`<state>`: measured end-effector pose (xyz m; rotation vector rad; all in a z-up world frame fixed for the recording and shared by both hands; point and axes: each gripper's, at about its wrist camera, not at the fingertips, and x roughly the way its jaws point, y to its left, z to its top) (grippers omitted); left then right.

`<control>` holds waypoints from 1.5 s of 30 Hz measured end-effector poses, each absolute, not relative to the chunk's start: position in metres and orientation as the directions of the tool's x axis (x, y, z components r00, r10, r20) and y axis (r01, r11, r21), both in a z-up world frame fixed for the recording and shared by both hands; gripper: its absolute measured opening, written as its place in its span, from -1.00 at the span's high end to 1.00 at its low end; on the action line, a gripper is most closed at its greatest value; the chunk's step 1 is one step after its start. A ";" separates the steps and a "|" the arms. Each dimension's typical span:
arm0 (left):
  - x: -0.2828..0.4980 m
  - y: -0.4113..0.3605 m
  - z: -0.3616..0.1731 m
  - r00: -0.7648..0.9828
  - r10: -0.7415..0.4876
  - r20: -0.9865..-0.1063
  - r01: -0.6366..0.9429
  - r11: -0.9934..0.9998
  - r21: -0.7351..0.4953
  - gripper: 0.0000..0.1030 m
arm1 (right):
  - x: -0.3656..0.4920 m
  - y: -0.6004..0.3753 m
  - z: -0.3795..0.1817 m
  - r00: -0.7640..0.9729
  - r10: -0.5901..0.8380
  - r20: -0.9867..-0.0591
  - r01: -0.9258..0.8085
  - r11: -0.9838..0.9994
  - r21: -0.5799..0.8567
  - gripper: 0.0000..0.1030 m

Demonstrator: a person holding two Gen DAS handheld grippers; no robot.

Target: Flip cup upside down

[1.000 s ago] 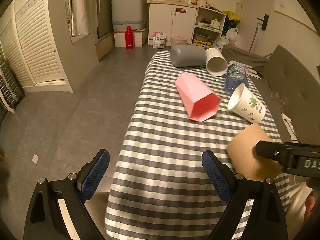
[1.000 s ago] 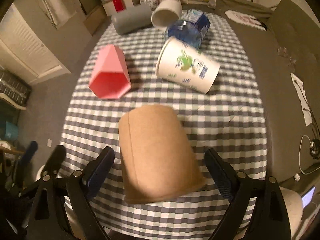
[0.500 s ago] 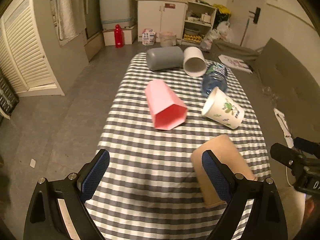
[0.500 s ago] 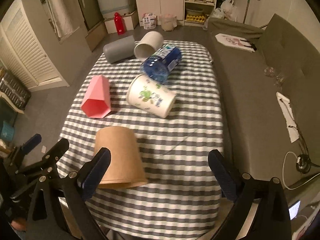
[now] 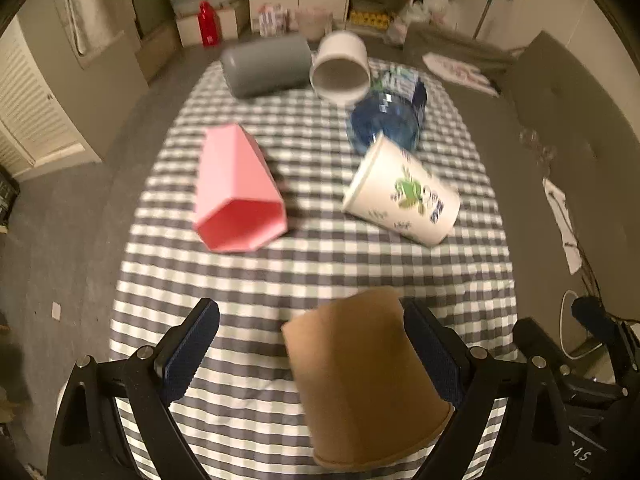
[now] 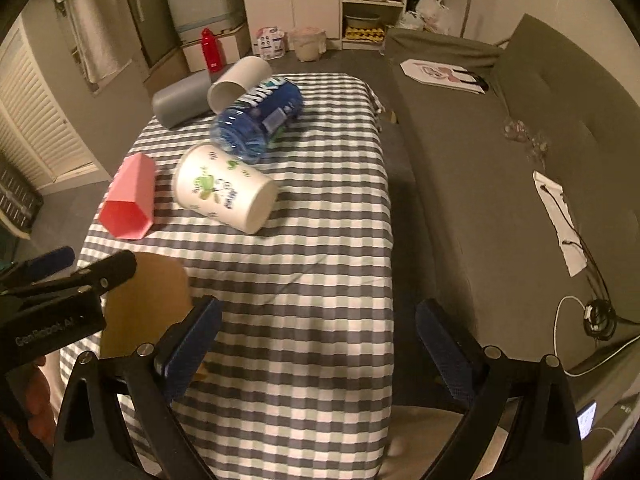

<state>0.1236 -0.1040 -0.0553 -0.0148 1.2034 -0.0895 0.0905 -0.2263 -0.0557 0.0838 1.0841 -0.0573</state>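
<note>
A brown paper cup stands upside down on the checked tablecloth near the front edge. My left gripper is open, its fingers on either side of the cup, with a gap on the left. My right gripper is open and empty over the cloth to the cup's right; the cup shows at its left, partly hidden by the left gripper. A pink faceted cup, a white printed paper cup, a white cup and a grey cup lie on their sides.
A blue water bottle lies on its side between the white cups. A grey sofa runs along the table's right side. Floor lies to the left, cabinets and a red bottle at the back.
My left gripper has swung right and down so the brown cup now sits between its fingers. My right gripper has moved right, away from the cup it straddled a second ago.
</note>
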 end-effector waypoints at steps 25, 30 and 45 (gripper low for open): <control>0.132 -0.120 -0.056 0.269 -0.189 -0.945 0.171 0.974 -0.146 -0.61 | 0.091 -0.245 -0.065 0.477 -0.017 -0.879 0.147 0.987 0.061 -0.90; 0.127 -0.119 -0.029 0.464 -0.129 -0.876 0.178 0.983 -0.051 -0.61 | 0.088 -0.248 -0.063 0.489 -0.032 -0.872 0.166 0.985 0.057 -0.90; 0.102 -0.114 -0.049 0.743 -0.037 -0.669 0.133 0.987 0.093 -0.61 | 0.084 -0.247 -0.075 0.480 -0.084 -0.873 0.178 0.984 0.002 -0.90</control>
